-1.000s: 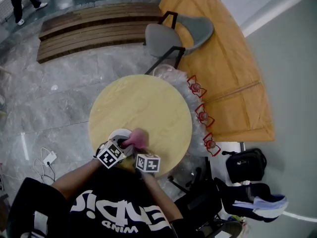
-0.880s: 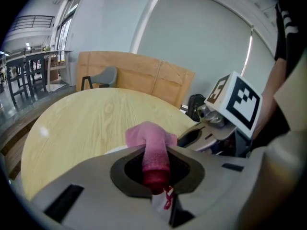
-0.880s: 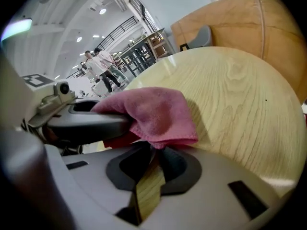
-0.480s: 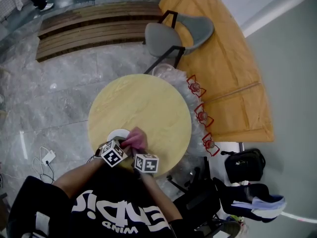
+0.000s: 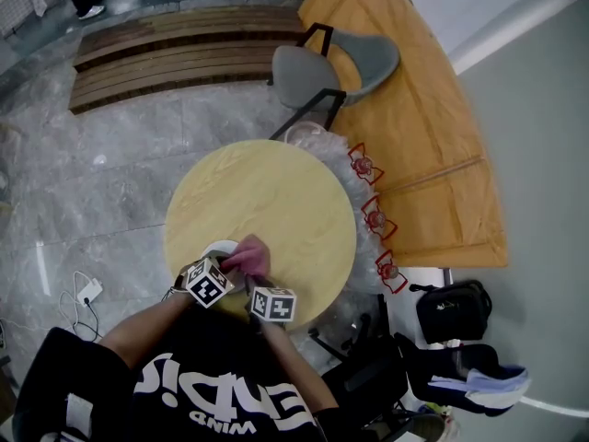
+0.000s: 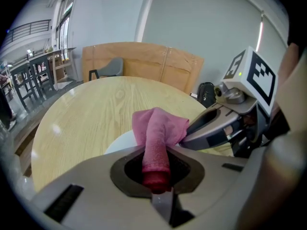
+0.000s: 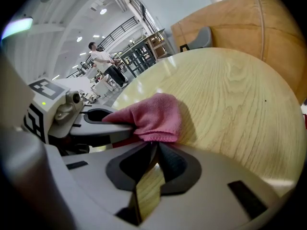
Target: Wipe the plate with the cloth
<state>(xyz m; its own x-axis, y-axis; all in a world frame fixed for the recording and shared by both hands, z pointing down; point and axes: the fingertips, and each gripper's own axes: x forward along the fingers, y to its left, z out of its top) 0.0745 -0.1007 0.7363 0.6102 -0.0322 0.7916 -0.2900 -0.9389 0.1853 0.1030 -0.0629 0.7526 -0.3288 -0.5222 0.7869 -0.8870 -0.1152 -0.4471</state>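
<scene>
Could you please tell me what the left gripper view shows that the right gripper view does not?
Only the left gripper view shows the white plate, just behind the cloth, and the right hand-held gripper from outside. Only the right gripper view shows the left hand-held gripper from outside and a person standing far behind. Both show the pink cloth, the round table and the grey chair.
</scene>
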